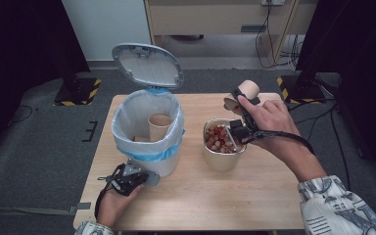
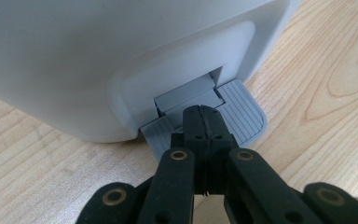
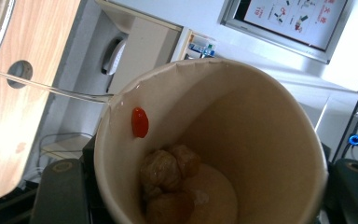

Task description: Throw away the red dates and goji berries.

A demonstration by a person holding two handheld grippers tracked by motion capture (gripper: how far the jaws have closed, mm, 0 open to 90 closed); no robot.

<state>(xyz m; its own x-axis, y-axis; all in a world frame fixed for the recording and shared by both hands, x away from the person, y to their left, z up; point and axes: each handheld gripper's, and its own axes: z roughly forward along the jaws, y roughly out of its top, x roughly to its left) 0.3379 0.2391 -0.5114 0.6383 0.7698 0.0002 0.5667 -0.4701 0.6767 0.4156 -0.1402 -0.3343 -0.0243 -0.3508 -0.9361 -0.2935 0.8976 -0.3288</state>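
Light wood-grain tabletop point(image 1: 186, 196), white bin point(image 1: 169, 166) with blue liner edge, grey lid point(image 1: 147, 66) and ribbed grey pedal point(image 2: 242, 116), tan paper cup point(image 3: 242, 140) with one red bit on its wall, red-and-brown mix in cream bowl point(image 1: 221, 160), black grippers.

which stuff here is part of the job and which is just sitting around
In use: paper cup in right gripper, metal bowl of food scraps, pedal bin, its pedal under left gripper.
Idle: cup in bin, cables.

Black hand-held gripper point(image 2: 204, 122) (brass-ringed screws)
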